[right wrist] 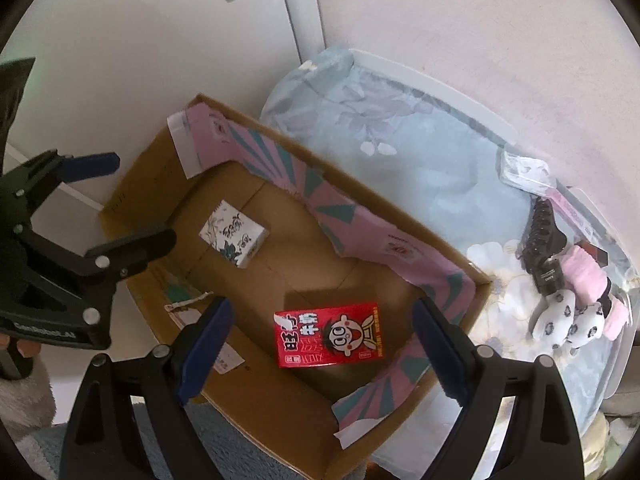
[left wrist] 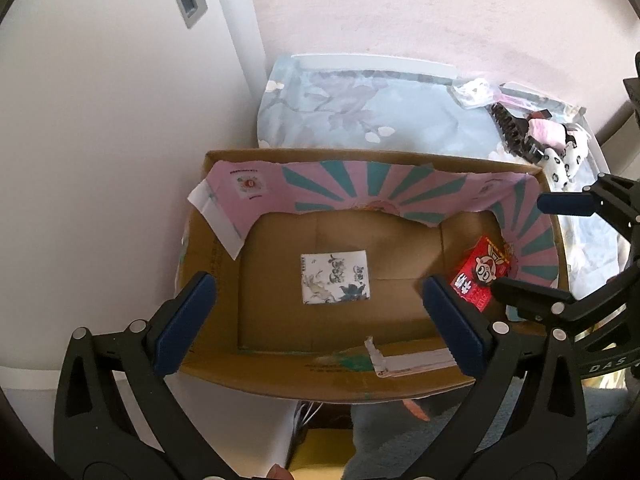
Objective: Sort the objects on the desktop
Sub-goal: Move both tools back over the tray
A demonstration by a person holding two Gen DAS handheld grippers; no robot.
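Note:
An open cardboard box (left wrist: 280,376) (right wrist: 136,200) with a pink and teal inner lining stands beside the table. A small white carton with ink drawings (left wrist: 334,277) (right wrist: 234,238) lies on its floor. A red milk carton with a cartoon face (left wrist: 480,274) (right wrist: 328,334) lies in the box's right part. My left gripper (left wrist: 316,326) is open and empty above the box; it also shows in the right wrist view (right wrist: 132,204). My right gripper (right wrist: 320,348) is open and empty above the red carton; it also shows in the left wrist view (left wrist: 524,248).
A table with a pale blue floral cloth (left wrist: 360,112) (right wrist: 420,184) lies beyond the box. At its far right are a black comb (right wrist: 542,236), a pink roll (right wrist: 588,276), white spotted plush items (right wrist: 568,320) and a clear packet (right wrist: 524,170). A white wall and door frame (left wrist: 236,40) stand behind.

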